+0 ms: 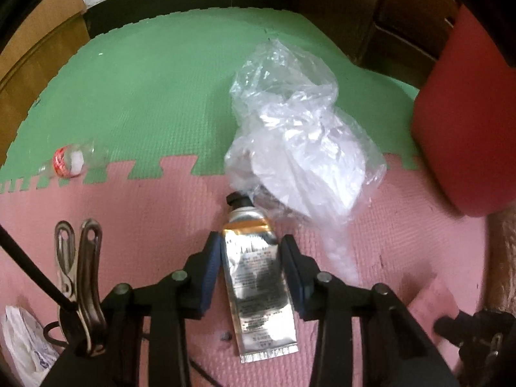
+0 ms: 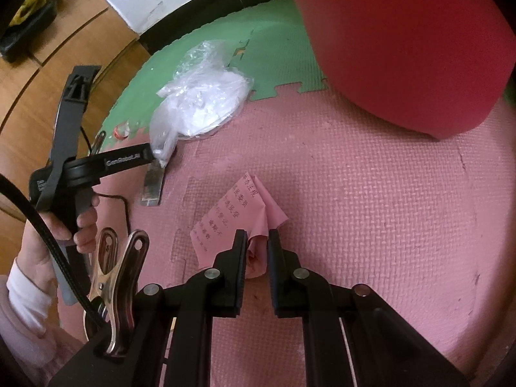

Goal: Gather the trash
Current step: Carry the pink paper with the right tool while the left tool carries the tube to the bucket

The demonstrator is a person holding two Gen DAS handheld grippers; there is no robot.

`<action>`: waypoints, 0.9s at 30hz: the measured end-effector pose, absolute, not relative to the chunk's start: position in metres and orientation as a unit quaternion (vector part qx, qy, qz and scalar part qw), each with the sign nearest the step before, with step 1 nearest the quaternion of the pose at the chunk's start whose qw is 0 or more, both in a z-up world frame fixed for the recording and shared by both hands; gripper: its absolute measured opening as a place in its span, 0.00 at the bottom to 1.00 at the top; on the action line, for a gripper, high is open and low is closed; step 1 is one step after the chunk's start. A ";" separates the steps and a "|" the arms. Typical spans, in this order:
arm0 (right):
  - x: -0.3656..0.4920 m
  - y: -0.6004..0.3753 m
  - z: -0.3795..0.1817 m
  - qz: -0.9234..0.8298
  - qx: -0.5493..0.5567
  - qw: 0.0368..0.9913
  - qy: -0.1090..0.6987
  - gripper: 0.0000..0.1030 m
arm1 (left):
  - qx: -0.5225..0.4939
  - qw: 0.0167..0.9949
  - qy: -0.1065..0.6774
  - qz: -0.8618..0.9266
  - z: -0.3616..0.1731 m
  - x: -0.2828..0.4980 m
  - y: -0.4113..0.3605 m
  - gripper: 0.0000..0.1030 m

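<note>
On the floor mat's pink half, the left gripper [image 1: 250, 251] had its fingers spread astride a thin, crushable foil tube [image 1: 258, 277], best taken mid-body, while the right gripper [image 2: 257, 242] pinched light, limp pink paper [image 2: 238, 216].

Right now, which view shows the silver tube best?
The left wrist view: the silver tube lies full length between the left hand-held gripper's fingers. The right wrist view shows only its crimped end beyond that hand-held gripper.
</note>
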State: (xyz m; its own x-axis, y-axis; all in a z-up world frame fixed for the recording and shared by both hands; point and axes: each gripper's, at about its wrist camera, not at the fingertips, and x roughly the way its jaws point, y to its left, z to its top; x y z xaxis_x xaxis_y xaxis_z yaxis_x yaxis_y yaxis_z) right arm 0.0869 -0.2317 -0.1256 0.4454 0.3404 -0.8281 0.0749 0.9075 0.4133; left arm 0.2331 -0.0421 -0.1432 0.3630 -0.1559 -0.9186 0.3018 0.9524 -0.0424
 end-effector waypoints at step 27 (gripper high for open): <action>0.019 -0.231 -0.016 0.118 0.175 0.897 0.388 0.09 | -0.063 0.880 0.444 -0.155 0.031 0.127 -0.006 0.38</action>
State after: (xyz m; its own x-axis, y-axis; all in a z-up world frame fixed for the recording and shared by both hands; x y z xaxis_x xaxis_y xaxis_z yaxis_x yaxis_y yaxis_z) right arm 0.0187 -0.2309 -0.0164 0.6704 0.3487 -0.6550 -0.0762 0.9104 0.4066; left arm 0.1273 -0.0061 0.0306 0.5579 -0.3279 -0.7624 0.2166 0.9443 -0.2477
